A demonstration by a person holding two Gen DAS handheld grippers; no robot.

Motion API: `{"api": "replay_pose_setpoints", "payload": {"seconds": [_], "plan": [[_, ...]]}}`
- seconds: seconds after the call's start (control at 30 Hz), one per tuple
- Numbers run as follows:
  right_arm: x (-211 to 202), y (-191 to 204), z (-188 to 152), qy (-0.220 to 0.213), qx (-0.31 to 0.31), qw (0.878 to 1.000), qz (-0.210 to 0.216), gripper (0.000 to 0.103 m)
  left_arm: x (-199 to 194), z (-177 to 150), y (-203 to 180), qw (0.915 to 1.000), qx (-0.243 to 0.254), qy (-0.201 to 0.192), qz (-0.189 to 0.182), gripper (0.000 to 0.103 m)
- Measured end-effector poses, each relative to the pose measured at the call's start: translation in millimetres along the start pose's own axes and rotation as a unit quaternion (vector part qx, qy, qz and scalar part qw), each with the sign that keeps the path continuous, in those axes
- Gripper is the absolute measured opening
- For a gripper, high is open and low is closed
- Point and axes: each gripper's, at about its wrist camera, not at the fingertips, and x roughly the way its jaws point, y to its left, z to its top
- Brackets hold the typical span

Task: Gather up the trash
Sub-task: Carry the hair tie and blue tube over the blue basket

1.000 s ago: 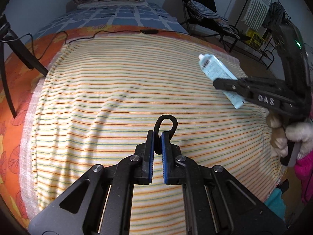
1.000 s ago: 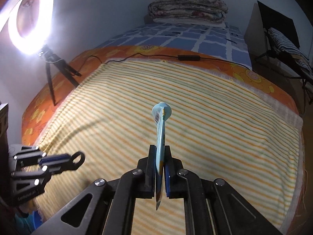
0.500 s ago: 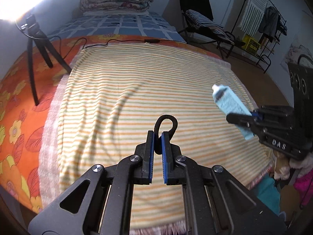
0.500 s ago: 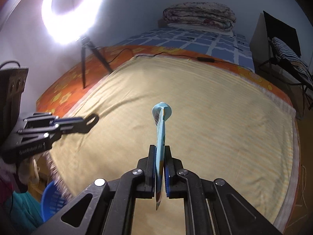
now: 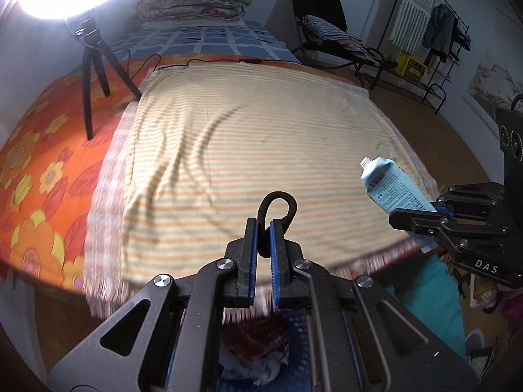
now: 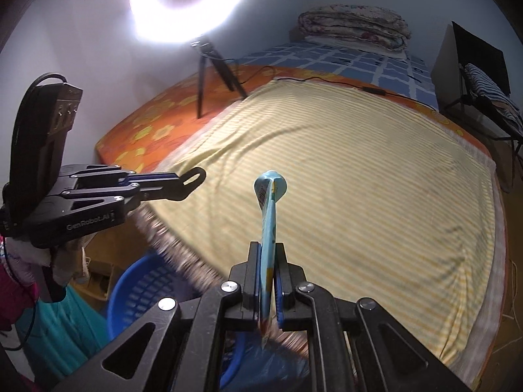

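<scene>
Gripping a light blue tube [image 6: 268, 228] by its flat end, the right gripper [image 6: 268, 281] sits at lower centre of its view, jaws clamped on it, cap end raised over the striped blanket [image 6: 359, 179]. At left, the left gripper [image 6: 183, 181] pinches a black loop [image 5: 277, 210]. A blue basket [image 6: 137, 290] shows at lower left below the bed edge.

- Ring light [image 6: 186, 0] on a black tripod [image 5: 93, 75], lit, standing on the bed.
- Bed: striped yellow blanket [image 5: 261, 150] over orange floral sheet [image 5: 39, 150].
- Folded quilts [image 6: 353, 24] at the far wall.
- Folding chair [image 5: 323, 29] and clothes rack [image 5: 431, 32] on brown floor.
</scene>
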Motion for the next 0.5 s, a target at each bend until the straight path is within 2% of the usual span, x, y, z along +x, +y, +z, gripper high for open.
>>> {"api": "replay_pose_setpoints", "payload": {"seconds": [0.5], "plan": [[-3.8,71.2,-57.0,0.031,-0.021,0.999,0.022,0.005,-21.6,-82.9,19.1,0.9993,-0.01,0.037,0.007,0.005]]}}
